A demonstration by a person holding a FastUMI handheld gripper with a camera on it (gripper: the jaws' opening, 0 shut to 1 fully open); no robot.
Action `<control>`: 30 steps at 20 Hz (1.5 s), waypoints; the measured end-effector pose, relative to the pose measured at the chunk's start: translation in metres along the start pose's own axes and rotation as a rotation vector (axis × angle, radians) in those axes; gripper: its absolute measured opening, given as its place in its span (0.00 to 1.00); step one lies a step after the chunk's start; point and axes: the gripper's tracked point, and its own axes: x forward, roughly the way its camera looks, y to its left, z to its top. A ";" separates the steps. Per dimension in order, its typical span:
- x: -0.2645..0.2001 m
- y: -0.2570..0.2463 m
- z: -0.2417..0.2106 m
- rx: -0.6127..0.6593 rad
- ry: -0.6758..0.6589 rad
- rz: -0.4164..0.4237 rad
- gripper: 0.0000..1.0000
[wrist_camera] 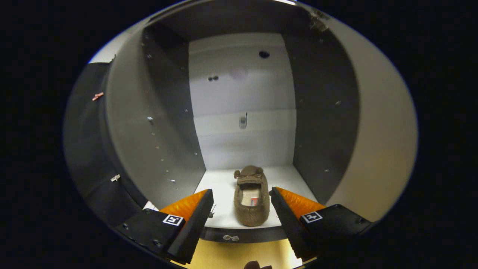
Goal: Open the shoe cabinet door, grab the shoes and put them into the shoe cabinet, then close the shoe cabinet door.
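Note:
A brown furry slipper (pixel 252 196) lies on the white floor (pixel 224 186) inside the open shoe cabinet (pixel 242 93), toe toward the back wall, heel near the front edge. My gripper (pixel 241 207) is open, its two fingers set wide on either side of the slipper's heel without touching it. The left finger (pixel 198 213) and right finger (pixel 287 213) hover at the cabinet's front lip. The cabinet door (pixel 373 142) is swung open on the right.
Dark side walls (pixel 160 130) flank the compartment, and the pale back wall (pixel 242 138) has a small hole and a metal fitting. Below the front lip lies a yellowish floor (pixel 239 257). A small dark object (pixel 255 265) peeks up there.

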 end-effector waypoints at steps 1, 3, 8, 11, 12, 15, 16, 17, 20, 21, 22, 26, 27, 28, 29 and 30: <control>-0.020 -0.003 0.009 -0.003 -0.045 -0.005 0.98; -0.064 -0.004 0.018 -0.005 -0.116 -0.006 0.98; -0.161 -0.013 0.020 -0.056 -0.253 -0.037 0.98; -0.203 -0.023 0.005 -0.089 -0.281 -0.055 0.98; -0.216 -0.025 0.002 -0.094 -0.291 -0.052 0.97; -0.252 -0.037 -0.007 -0.112 -0.302 -0.045 0.97; -0.263 -0.040 -0.011 -0.117 -0.299 -0.036 0.97; -0.273 -0.046 -0.016 -0.122 -0.296 -0.028 0.97; -0.307 -0.069 -0.032 -0.099 -0.264 -0.007 0.96; -0.317 -0.080 -0.037 -0.085 -0.252 -0.014 0.96; -0.326 -0.090 -0.043 -0.082 -0.247 -0.029 0.96; -0.362 -0.144 -0.051 -0.105 -0.271 -0.071 0.96; -0.366 -0.161 -0.051 -0.098 -0.269 -0.092 0.96; -0.367 -0.180 -0.049 -0.088 -0.271 -0.129 0.96; -0.366 -0.201 -0.046 -0.072 -0.271 -0.162 0.96; -0.362 -0.221 -0.043 -0.052 -0.272 -0.197 0.96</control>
